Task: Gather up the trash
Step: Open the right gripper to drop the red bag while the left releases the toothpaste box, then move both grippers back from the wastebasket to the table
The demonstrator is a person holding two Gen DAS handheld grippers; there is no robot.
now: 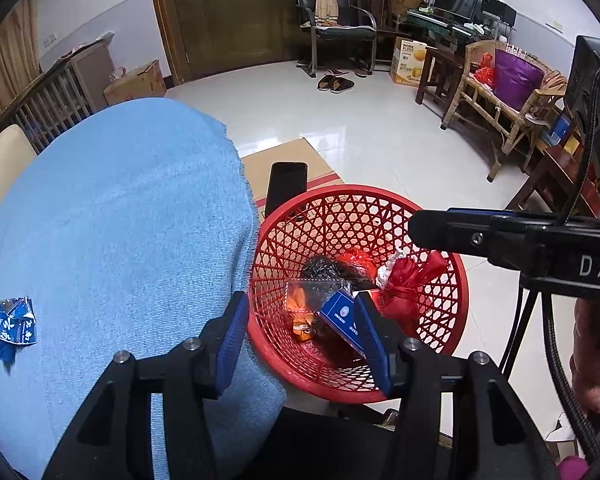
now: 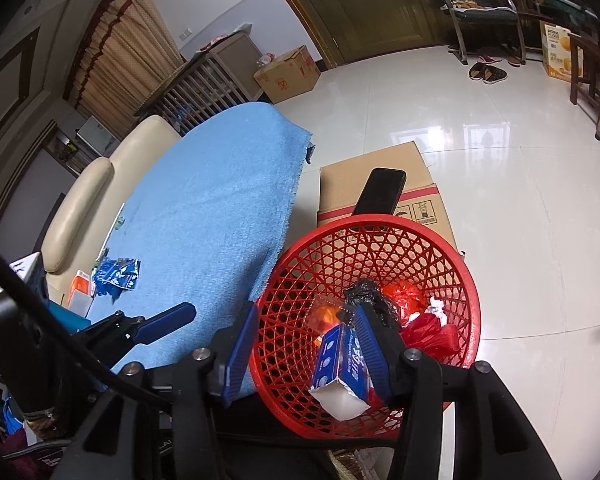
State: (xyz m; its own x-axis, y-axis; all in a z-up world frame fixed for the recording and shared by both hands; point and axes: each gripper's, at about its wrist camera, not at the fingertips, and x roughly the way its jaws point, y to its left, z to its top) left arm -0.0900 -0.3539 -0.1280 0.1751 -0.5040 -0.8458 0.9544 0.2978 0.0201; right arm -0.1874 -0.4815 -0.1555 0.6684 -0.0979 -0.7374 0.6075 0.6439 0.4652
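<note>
Far left on the blue cloth [image 1: 120, 208]: a crumpled blue wrapper [image 1: 10, 326], uncollected, lying where either tool can reach. Next, the left gripper [image 1: 300, 340], spread wide and empty, hanging over the basket rim [image 1: 256, 264], likely just past a drop. In the red basket [image 2: 470, 312]: carton [image 2: 340, 364], black bag, red bags, parked beside the table for short carries. Rightmost, the right gripper [image 2: 304, 354], likewise parted, holding nothing. Behind, a phone [image 2: 380, 190] on a box [image 2: 420, 168].
</note>
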